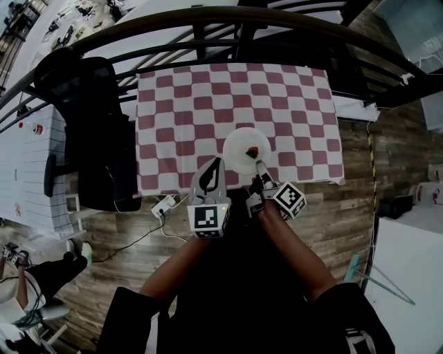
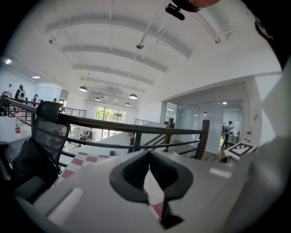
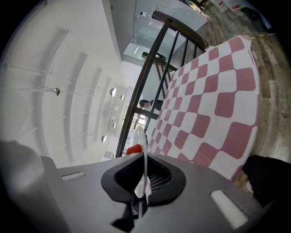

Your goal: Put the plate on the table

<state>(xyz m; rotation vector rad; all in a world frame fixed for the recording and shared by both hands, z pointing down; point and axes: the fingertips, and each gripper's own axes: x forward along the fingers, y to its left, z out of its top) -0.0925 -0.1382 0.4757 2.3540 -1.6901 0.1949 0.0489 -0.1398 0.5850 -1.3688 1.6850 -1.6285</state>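
Observation:
A small white plate point(image 1: 243, 146) with a small red thing point(image 1: 253, 151) on it is over the near edge of the table, which has a red-and-white checked cloth point(image 1: 208, 104). My right gripper point(image 1: 258, 164) is shut on the plate's near rim. In the right gripper view the plate point(image 3: 141, 141) stands edge-on between the pads of this gripper point(image 3: 144, 169), with the red thing point(image 3: 133, 149) beside it. My left gripper point(image 1: 218, 163) hovers just left of the plate, shut and holding nothing. In its own view the left gripper point(image 2: 149, 160) points over the cloth point(image 2: 77, 162).
A black office chair point(image 1: 97, 131) with a dark bag stands against the table's left side. A dark metal railing point(image 1: 242, 21) runs behind the table. A white power strip point(image 1: 164, 205) and cable lie on the wooden floor below the table's near-left corner.

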